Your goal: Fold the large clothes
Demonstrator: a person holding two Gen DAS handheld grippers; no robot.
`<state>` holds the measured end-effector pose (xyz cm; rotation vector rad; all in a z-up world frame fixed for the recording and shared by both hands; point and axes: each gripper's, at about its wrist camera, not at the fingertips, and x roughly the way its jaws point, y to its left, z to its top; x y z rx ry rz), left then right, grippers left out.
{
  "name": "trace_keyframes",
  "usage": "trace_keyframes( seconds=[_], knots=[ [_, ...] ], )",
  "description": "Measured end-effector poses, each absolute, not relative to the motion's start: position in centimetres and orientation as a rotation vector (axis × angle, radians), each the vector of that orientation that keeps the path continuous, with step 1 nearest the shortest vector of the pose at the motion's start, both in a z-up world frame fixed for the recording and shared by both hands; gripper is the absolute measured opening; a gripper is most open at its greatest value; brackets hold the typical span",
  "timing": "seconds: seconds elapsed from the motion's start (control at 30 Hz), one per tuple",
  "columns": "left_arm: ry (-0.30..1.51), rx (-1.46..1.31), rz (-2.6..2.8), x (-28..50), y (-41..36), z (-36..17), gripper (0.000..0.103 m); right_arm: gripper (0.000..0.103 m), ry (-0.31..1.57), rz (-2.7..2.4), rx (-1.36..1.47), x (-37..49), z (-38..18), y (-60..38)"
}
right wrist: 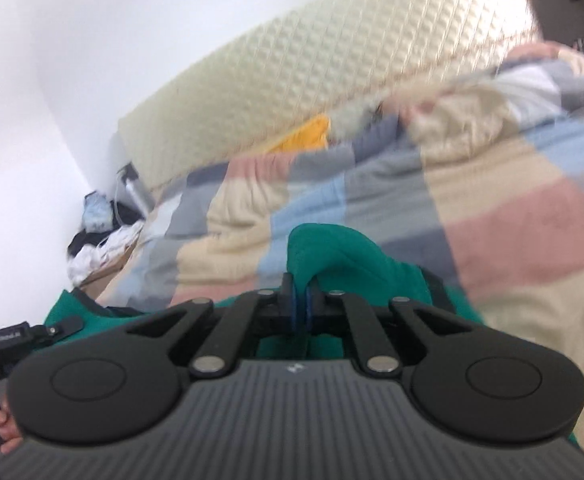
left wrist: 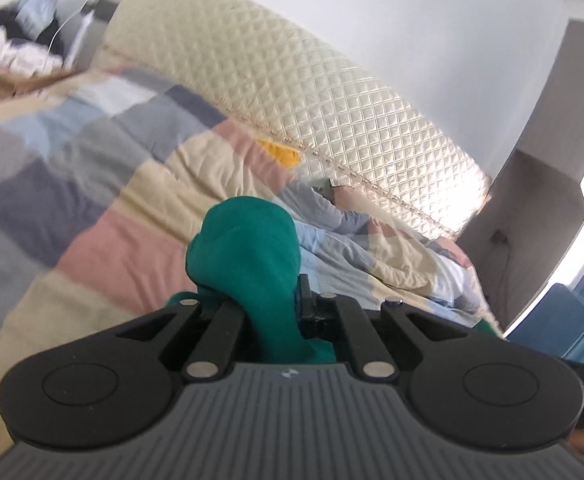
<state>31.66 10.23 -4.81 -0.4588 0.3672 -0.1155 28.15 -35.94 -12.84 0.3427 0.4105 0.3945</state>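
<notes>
Both tongs are clamping the green garment [left wrist: 248, 248]: the left tongs [left wrist: 264, 300] are pinching a bunched fold rising toward 12 o'clock, and the right tongs [right wrist: 301, 300] are gripping another fold likewise. The cloth is trailing back under each toward 6 o'clock, over the checked quilt [left wrist: 104, 184] on the bed. No containers are showing.

The green garment [left wrist: 248, 256] hides the left gripper's [left wrist: 270, 304] fingertips, its lower part cut off behind both gripper bodies, while motion blur smears the patchwork quilt [right wrist: 472, 208] and the bedside clutter [left wrist: 16, 36].
</notes>
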Motion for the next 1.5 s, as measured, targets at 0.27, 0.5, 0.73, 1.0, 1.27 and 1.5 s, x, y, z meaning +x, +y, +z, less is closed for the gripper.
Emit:
trace_keyframes(
  seconds=[0.27, 0.5, 0.73, 1.0, 1.27, 1.5],
  knots=[
    [0.500, -0.444, -0.071, 37.2, 11.1, -10.0, 0.006, 0.007, 0.515, 0.308, 0.224, 32.3, -17.9, -33.1],
    [0.568, -0.452, -0.071, 39.7, 12.1, -14.6, 0.011, 0.013, 0.657, 0.288, 0.196, 34.9, -22.6, -31.6],
    [0.526, -0.437, -0.128, 37.8, 12.2, -13.2, 0.050, 0.032, 0.639, 0.284, 0.251, 33.6, -20.8, -32.8],
    [0.490, -0.332, -0.078, 31.1, 14.0, -10.4, 0.053, 0.064, 0.512, 0.261, 0.229, 30.8, -16.8, -35.8],
    [0.540, -0.300, 0.020, 30.9, 16.2, -11.8, 0.053, 0.065, 0.650, 0.132, 0.141, 32.0, -17.4, -40.4],
    [0.558, -0.211, 0.001, 33.2, 14.2, -13.6, 0.053, 0.065, 0.766, 0.194, 0.260, 33.8, -20.3, -41.3]
  ],
)
